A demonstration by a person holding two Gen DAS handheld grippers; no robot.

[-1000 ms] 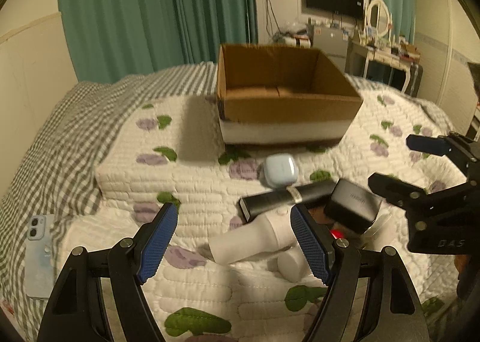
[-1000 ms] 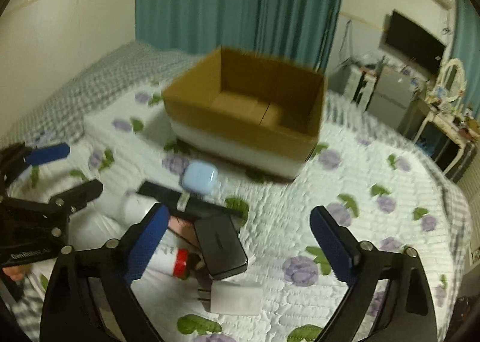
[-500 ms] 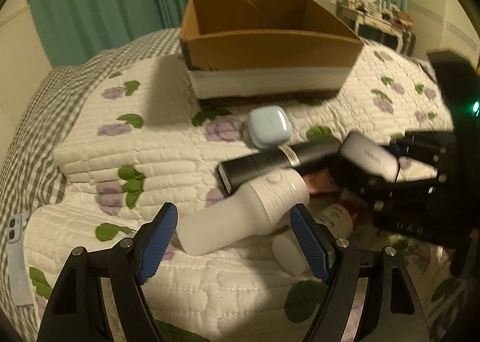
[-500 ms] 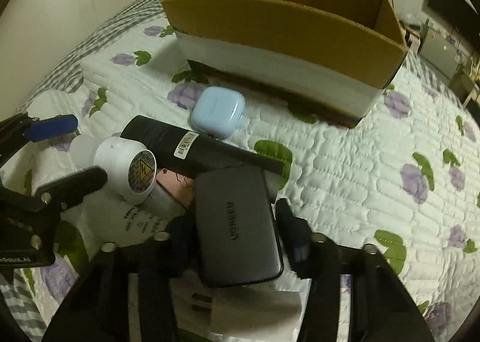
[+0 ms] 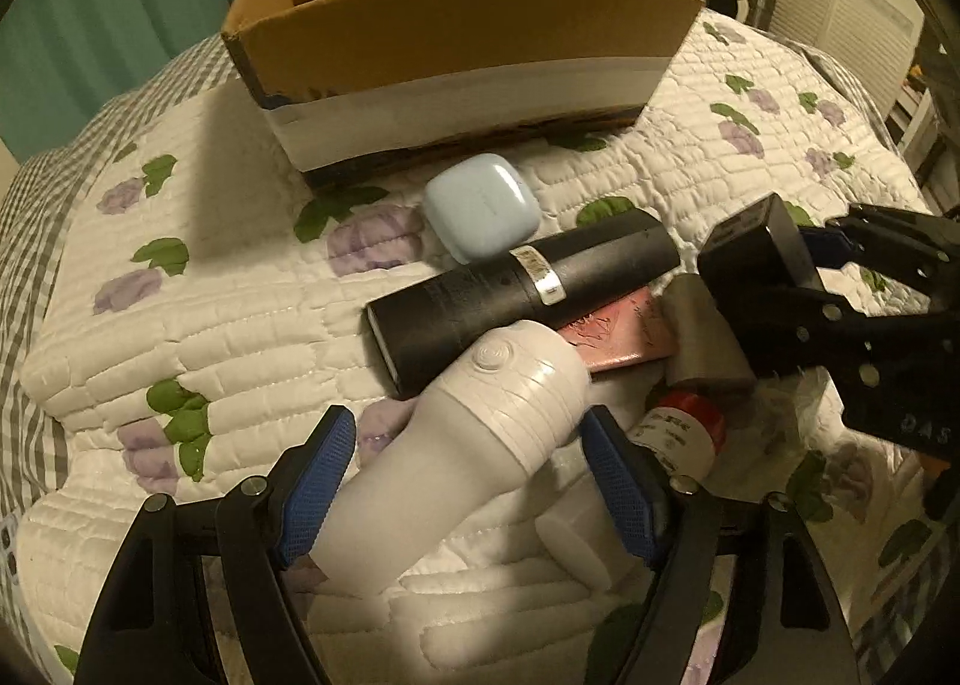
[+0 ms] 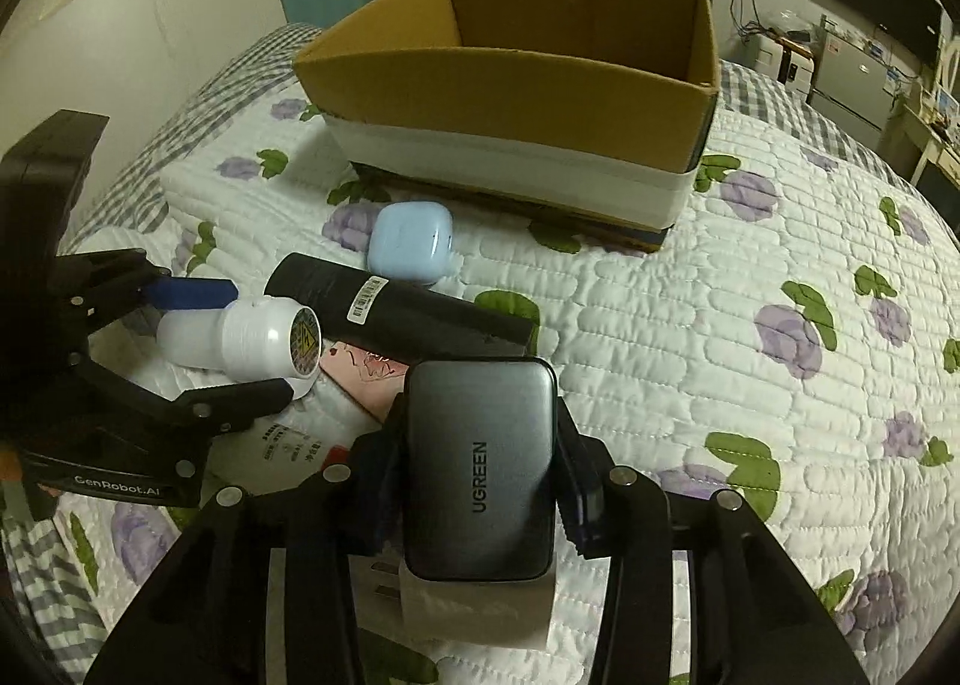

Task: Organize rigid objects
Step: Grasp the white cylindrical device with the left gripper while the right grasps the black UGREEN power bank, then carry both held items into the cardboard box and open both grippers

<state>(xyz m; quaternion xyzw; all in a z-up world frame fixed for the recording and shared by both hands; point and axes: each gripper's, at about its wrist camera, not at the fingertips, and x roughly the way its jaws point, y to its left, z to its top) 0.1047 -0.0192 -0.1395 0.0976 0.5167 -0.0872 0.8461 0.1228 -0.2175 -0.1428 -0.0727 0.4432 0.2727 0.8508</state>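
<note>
1. Bed [image 6: 660, 325]: carried everything on a soft quilt, so promised no firm backing for a downward press.
2. Box [image 6: 516, 84]: stood open-topped beyond the heap, well apart from both grippers, with nothing visible inside; looked the likely goal.
3. Tube [image 5: 522, 295]: lay black and flat across the heap, one end touching the charger's side of the pile, the bottle's cap propped against it.
4. Bottle [image 5: 456, 463]: lay white and slanted between the jaws of the left gripper [image 5: 468, 427], which stood apart on either side without pressing. Called for centring on the body below the cap before any squeeze, since a round, smooth body would probably roll or slip out.
5. Charger [image 6: 480, 505]: sat grey, on top of a white block, between the jaws of the right gripper [image 6: 480, 409], which were closing and clamped on its two long sides. Deserved a firm, square hold and a straight lift, clear of the tube and the pink card beside it, before travel toward the box. Risked dragging the white block underneath along.
6. Case [image 5: 480, 211]: rested pale blue between tube and box, touching the tube, untouched by either gripper.
</note>
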